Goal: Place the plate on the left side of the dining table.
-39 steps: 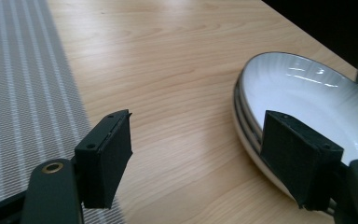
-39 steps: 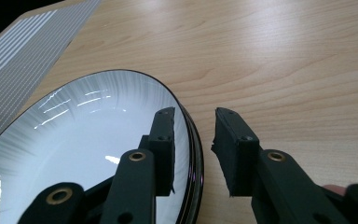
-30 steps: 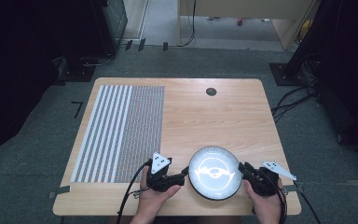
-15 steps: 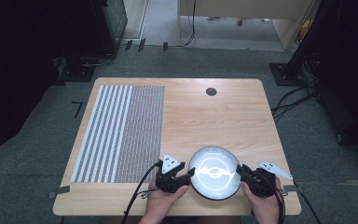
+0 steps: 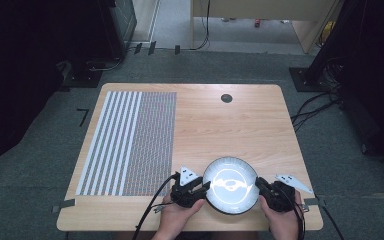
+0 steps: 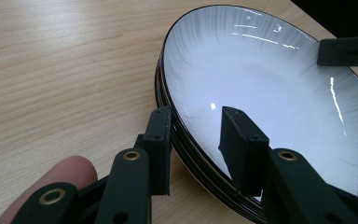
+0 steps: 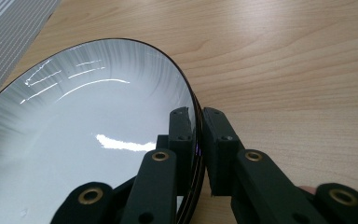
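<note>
Plate [image 5: 230,186] at near edge of table [image 5: 240,125], glazed, rigid, likely slippery and breakable. Right gripper [image 7: 196,122] clamped on rim. Left gripper [image 6: 196,135] spread, straddling opposite rim, not pinching. Rim best hold, both sides.

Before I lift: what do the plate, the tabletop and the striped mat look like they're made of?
Plate: probably glazed ceramic; glossy white with sharp light reflections and a thin dark rim.
Tabletop: light wood or wood-look laminate; visible grain, soft sheen. Which one I cannot tell.
Striped mat: flat grey-and-white sheet, maybe woven fabric or vinyl; too coarse to say.
</note>
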### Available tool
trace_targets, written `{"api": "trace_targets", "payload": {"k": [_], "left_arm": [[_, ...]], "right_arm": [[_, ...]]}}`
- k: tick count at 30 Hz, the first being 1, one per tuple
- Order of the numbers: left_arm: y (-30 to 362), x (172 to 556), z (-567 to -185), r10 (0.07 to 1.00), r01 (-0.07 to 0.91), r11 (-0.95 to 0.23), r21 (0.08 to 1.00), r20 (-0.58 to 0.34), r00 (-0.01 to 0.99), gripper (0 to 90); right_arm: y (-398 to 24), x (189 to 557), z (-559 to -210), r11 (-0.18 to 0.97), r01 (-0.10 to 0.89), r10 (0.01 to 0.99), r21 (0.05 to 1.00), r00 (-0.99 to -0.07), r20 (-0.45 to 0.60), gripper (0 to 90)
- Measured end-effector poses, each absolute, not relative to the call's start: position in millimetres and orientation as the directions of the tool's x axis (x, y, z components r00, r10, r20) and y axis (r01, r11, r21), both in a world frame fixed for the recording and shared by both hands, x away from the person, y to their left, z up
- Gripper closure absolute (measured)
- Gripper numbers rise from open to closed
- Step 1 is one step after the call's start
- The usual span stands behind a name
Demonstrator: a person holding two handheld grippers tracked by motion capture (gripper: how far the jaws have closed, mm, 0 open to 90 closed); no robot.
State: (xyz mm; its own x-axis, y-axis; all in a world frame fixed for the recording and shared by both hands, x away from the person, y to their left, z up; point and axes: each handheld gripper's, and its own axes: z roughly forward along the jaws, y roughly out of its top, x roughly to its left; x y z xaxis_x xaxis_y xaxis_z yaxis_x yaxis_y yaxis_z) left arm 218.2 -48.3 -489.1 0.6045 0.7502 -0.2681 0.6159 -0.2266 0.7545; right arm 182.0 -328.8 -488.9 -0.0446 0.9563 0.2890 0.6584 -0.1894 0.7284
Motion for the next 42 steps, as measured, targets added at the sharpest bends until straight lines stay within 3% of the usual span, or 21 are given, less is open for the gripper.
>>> {"api": "trace_targets", "payload": {"k": [6, 19, 23, 34, 37, 42], "left_arm": [[-47, 218, -489, 0.753, 0.617, -0.229, 0.753, -0.265, 0.602, 69.5], [-47, 219, -489, 0.755, 0.622, -0.233, 0.748, -0.263, 0.6, 69.4], [-47, 219, -489, 0.75, 0.621, -0.238, 0.747, -0.265, 0.606, 65.7], [-42, 218, -482, 0.761, 0.593, -0.214, 0.776, -0.249, 0.6, 63.1], [-42, 219, -482, 0.756, 0.598, -0.21, 0.774, -0.259, 0.601, 63.1], [-44, 217, -483, 0.744, 0.603, -0.219, 0.767, -0.269, 0.612, 64.0]], "right_arm": [[-330, 182, -489, -0.202, 0.662, 0.952, 0.722, -0.042, 0.304, 83.2], [-326, 183, -490, -0.22, 0.661, 0.952, 0.718, -0.014, 0.305, 83.2], [-333, 185, -492, -0.3, 0.655, 0.919, 0.693, 0.004, 0.393, 84.7], [-334, 184, -490, -0.292, 0.64, 0.923, 0.711, -0.006, 0.384, 85.8], [-335, 182, -485, -0.289, 0.627, 0.926, 0.723, -0.01, 0.379, 89.5], [-342, 182, -487, -0.326, 0.643, 0.9, 0.693, -0.014, 0.436, 89.3]]}}
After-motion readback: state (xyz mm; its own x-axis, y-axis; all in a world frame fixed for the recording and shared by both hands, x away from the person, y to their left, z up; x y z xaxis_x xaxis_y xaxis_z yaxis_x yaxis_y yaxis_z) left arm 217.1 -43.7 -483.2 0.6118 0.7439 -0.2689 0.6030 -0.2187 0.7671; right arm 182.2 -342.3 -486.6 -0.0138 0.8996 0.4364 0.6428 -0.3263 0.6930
